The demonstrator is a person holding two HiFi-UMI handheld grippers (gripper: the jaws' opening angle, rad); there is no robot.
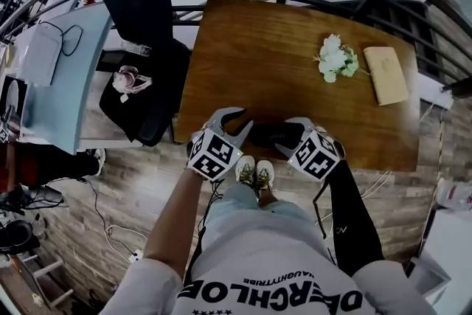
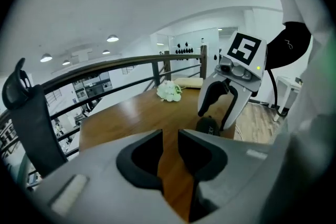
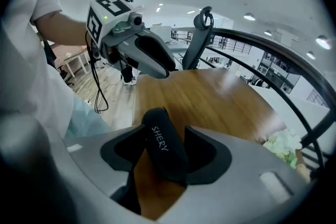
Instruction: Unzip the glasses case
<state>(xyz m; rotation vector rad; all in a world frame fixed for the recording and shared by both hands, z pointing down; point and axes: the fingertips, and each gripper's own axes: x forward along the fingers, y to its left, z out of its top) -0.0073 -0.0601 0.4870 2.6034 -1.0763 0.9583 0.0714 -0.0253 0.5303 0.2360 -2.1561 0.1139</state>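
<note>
Tools first, from the head view: left tool [image 1: 240, 123] and right tool [image 1: 286, 136] both low at the near edge of the bench [image 1: 280, 48], tips turned toward each other. Black glasses case [image 1: 269, 134] flat on the wood between them, long side going left to right along that edge. Right tool right at one end of the case, so the nearer one; left tool just beside the other end. Farther back, white flowers [image 1: 337, 57] and a flat tan thing [image 1: 386, 74], well apart from the case. Black chair [image 1: 136, 18] off to the left of the bench. Nothing in the way.

From the left gripper view: left tool [image 2: 169, 157] partly open, only bare wood in the gap, nothing held. Case [image 2: 208, 126] ahead and a bit to the right, under the right tool [image 2: 214, 118]. Flowers [image 2: 169, 91] far beyond.

From the right gripper view: right tool [image 3: 165, 157] open wide, with the case [image 3: 164, 147] in the gap, a bit slanted. Not pinched yet, by the look of it. Left tool [image 3: 165, 68] past the far end of the case, above the wood.

Best guess for next: close the right tool to hold the case still, then hunt for the zip pull with the left. Zip pull too small to find in any view.
</note>
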